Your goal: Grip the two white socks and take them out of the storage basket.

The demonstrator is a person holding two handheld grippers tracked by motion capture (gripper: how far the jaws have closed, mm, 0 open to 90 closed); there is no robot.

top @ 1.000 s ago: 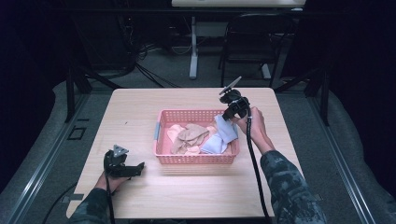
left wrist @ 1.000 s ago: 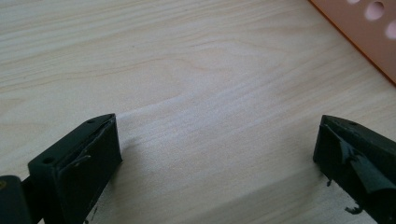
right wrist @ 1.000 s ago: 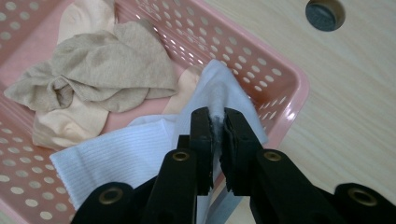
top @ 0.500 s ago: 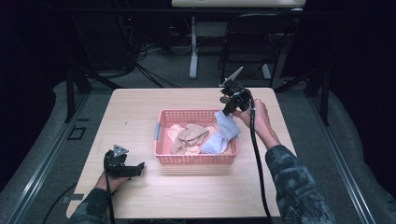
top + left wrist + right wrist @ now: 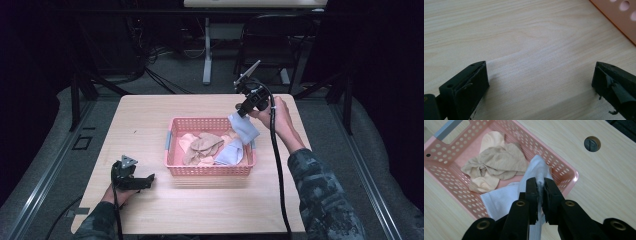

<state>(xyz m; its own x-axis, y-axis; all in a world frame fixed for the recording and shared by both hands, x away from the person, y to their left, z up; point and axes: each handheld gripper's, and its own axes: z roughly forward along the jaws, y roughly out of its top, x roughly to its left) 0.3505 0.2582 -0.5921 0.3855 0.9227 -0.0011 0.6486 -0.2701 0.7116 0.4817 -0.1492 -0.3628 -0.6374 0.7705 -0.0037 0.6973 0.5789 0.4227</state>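
No text, label, brand, number or sign can be read anywhere in these views.

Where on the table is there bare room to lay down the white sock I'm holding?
The light wooden table is bare left of the pink perforated plastic basket, beyond it toward the far edge, and in the strip along the near edge right of the left tongs. The basket is crowded with beige socks. The right tongs hold the white ribbed sock over its right rim.
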